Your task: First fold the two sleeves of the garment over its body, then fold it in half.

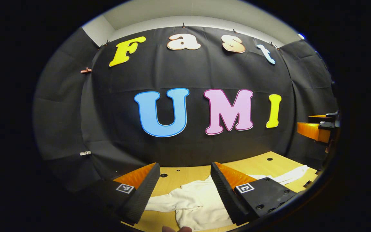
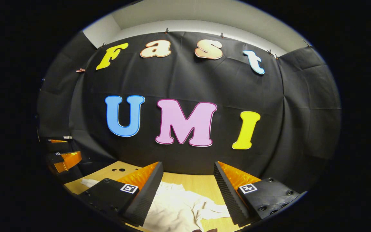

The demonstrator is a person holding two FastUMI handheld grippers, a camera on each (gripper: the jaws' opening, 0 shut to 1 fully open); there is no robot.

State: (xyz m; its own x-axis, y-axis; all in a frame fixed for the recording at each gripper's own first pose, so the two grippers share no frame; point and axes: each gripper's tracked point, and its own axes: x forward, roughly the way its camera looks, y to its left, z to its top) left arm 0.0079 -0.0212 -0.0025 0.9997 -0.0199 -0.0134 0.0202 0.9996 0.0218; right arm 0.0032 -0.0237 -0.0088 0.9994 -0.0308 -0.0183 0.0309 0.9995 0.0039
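Both my tools, left tool (image 1: pixel 185 188) and right tool (image 2: pixel 185 190), hover spread wide and empty above the white garment (image 1: pixel 195 203) lying on the desk (image 1: pixel 256 164) at six o'clock, its sleeve (image 1: pixel 288 176) stretching toward three, nearer my right.

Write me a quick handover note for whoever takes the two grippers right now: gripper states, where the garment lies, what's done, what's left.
Left gripper: open, held above the table, holding nothing.
Right gripper: open, also above the table, holding nothing.
White garment: lies loosely spread on the wooden table, below both grippers. One sleeve stretches out flat toward the far right edge in the left gripper view; a second sleeve extends the other way near the left gripper's fingers.
Done: nothing visible yet; neither sleeve is folded over the body.
Left: fold both sleeves onto the body, then fold the garment in half.
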